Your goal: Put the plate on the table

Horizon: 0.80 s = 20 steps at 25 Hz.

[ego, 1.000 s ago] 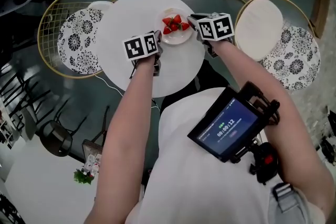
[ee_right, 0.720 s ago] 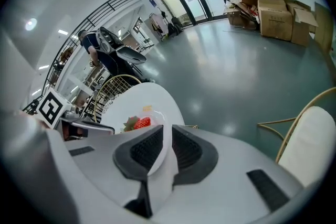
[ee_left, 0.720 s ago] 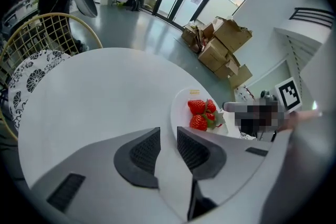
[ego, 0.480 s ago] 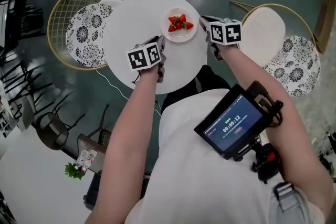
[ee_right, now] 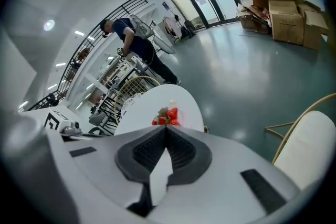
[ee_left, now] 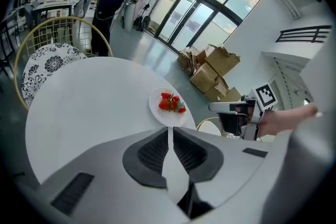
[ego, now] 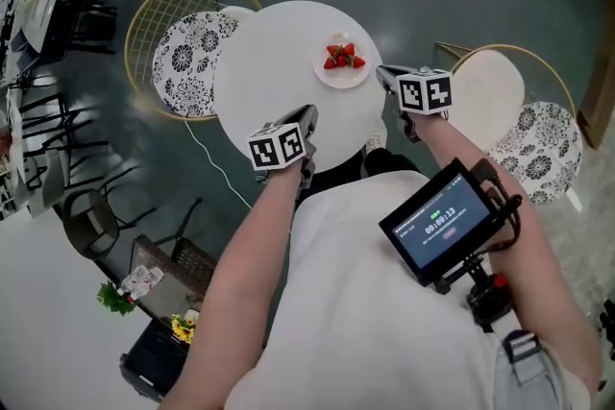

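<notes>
We find the plate (ego: 343,75) lying flat on the round white counter (ego: 269,62), close to its far right edge, with strawberries (ego: 343,57) piled on it. Our left tongs (ego: 308,116) sit over the near edge of the counter, well apart from the plate, tips pressed together with nothing between them. Our right tongs (ego: 386,74) hover just outside the right edge, near the plate but not touching it, likewise pressed together and holding nothing. The widest stretch of counter surface lies left of the plate. A wire chair (ego: 183,48) stands at the left edge, a second chair (ego: 500,91) beyond the right tongs.
</notes>
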Motion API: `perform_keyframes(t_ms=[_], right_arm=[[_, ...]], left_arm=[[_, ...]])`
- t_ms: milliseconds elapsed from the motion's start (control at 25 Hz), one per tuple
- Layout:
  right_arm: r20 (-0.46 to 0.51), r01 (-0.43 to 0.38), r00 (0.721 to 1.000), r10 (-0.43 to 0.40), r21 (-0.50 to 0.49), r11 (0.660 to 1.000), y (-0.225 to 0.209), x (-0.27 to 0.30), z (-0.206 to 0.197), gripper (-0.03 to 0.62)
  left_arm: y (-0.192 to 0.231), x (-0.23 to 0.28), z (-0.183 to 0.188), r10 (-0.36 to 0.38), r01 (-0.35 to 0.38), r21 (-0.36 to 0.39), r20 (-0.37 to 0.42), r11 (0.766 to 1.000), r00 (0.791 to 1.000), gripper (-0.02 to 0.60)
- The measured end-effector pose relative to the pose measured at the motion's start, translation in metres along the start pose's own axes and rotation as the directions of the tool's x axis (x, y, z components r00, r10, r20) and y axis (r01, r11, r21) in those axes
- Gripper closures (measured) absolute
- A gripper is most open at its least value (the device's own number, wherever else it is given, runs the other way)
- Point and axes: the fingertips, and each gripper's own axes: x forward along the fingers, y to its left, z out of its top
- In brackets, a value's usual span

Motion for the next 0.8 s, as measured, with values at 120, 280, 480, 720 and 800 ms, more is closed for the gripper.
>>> perform_keyframes(t_ms=[120, 280, 480, 720, 800], right_arm=[[0.026, -0.055, 0.998, 0.055, 0.005, 0.998, 0.015, -0.016, 0.003, 0.591], [0.026, -0.079, 0.997, 0.079, 0.005, 0.997, 0.038, -0.04, -0.016, 0.591], [0.046, -0.149, 0.987, 0.151, -0.044, 0.988, 0.076, -0.055, -0.027, 0.591], [0.07, -0.148, 0.985, 0.156, -0.108, 0.983, 0.109, -0.075, -0.045, 0.591], [0.082, -0.138, 0.986, 0.147, -0.108, 0.985, 0.118, -0.083, -0.052, 0.591]], left_arm=[[-0.002, -0.019, -0.005, 0.01, -0.01, 0.012, 0.029, 1.0, 1.0, 0.569], [-0.004, -0.053, -0.02, 0.005, -0.004, -0.013, 0.069, 1.0, 0.998, 0.576], [-0.016, -0.072, -0.028, -0.043, 0.044, -0.01, 0.117, 0.999, 0.992, 0.577], [-0.02, -0.097, -0.05, -0.095, 0.094, 0.016, 0.136, 0.995, 0.986, 0.577], [-0.021, -0.108, -0.055, -0.113, 0.108, 0.041, 0.14, 0.993, 0.984, 0.577]])
